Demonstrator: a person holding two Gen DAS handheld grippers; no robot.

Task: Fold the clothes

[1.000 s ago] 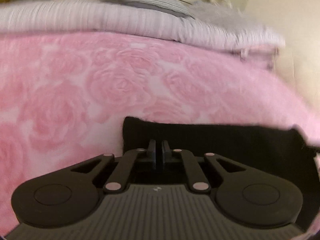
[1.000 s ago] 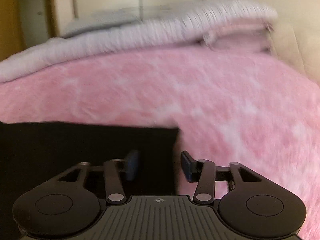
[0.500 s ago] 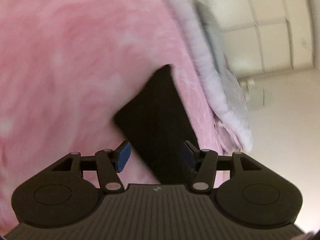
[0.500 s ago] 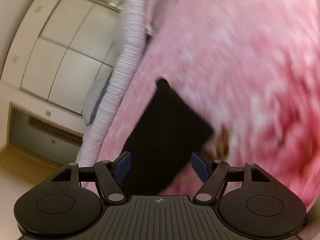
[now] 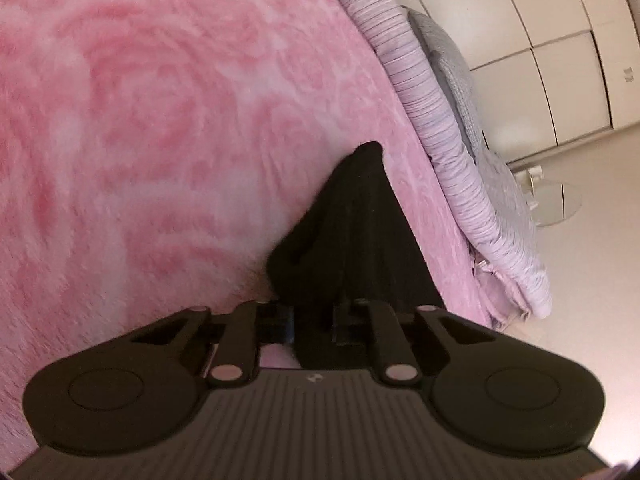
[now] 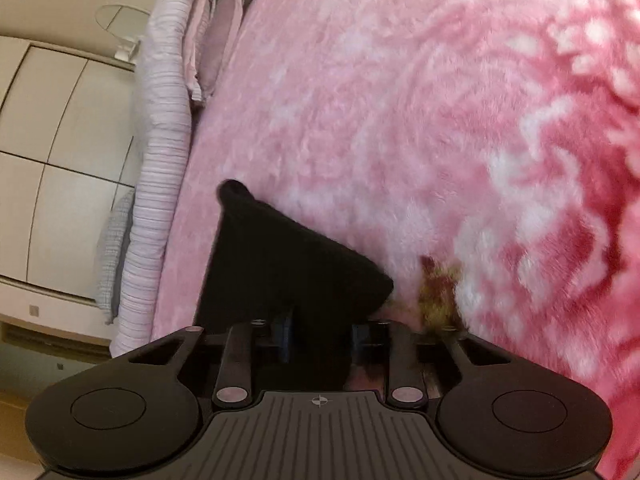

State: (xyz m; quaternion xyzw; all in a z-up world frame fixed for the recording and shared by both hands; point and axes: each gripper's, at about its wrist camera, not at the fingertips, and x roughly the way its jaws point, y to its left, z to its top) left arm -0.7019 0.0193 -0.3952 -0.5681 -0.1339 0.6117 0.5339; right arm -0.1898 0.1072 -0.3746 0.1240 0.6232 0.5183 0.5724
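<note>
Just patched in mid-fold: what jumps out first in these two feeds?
The black garment hangs bunched between both tools, the left tool and right tool each closed on an end. Behind it spreads the pink rose-patterned blanket, with striped lilac bedding along its far edge.

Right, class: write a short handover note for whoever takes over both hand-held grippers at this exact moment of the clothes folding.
Left hand-held gripper: closed on the near edge of the black garment.
Right hand-held gripper: closed on the black garment too.
Position: the garment is bunched into a narrow shape, its far tip pointing at the striped bedding, over the pink rose blanket.
Done: both grips are taken.
Left: probably carry the gripped edges over, lay them flat, release, then check the fold. How many folds are already made cannot be told.
</note>
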